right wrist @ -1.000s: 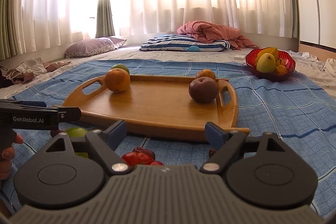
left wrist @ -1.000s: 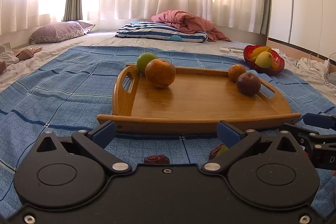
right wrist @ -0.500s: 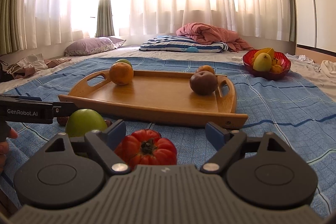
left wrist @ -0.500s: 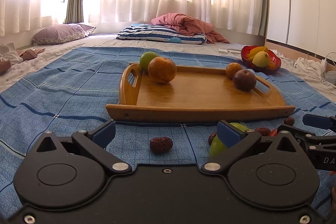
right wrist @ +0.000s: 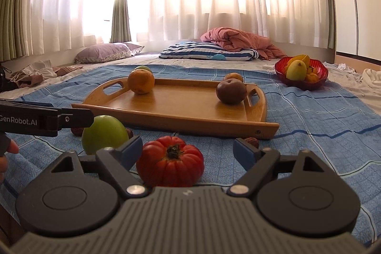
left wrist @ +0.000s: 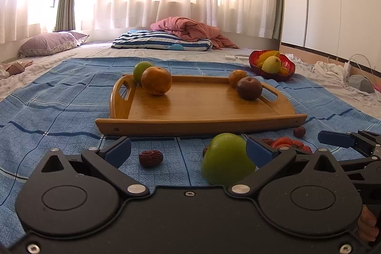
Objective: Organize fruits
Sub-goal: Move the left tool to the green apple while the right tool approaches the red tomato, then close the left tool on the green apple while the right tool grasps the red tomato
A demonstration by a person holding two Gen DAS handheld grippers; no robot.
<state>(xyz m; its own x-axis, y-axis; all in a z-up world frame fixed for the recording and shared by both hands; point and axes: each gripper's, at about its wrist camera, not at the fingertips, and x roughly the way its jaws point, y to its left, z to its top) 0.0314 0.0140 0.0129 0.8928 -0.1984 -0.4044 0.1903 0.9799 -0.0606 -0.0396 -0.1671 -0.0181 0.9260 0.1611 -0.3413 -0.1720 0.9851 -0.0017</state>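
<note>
A wooden tray [left wrist: 202,108] lies on the blue sheet and holds an orange [left wrist: 156,80], a green fruit [left wrist: 141,70], a small orange fruit [left wrist: 237,77] and a dark brown fruit [left wrist: 249,88]. My left gripper [left wrist: 188,149] is open; a green apple [left wrist: 227,166] lies between its fingers, against the right one. My right gripper [right wrist: 188,150] is open around a red tomato [right wrist: 170,161], which lies nearer its left finger. The green apple also shows in the right wrist view [right wrist: 104,133]. Several dried red dates [left wrist: 150,158] lie before the tray.
A red bowl [left wrist: 272,66] with yellow fruit stands at the back right. Pillows [left wrist: 162,43] and a pink blanket [left wrist: 190,29] lie by the curtains. White clothes and cables [left wrist: 343,70] lie at the right.
Both grippers pulled back from the tray and dropped lower. The green apple now lies between the left fingers and the tomato between the right fingers.
</note>
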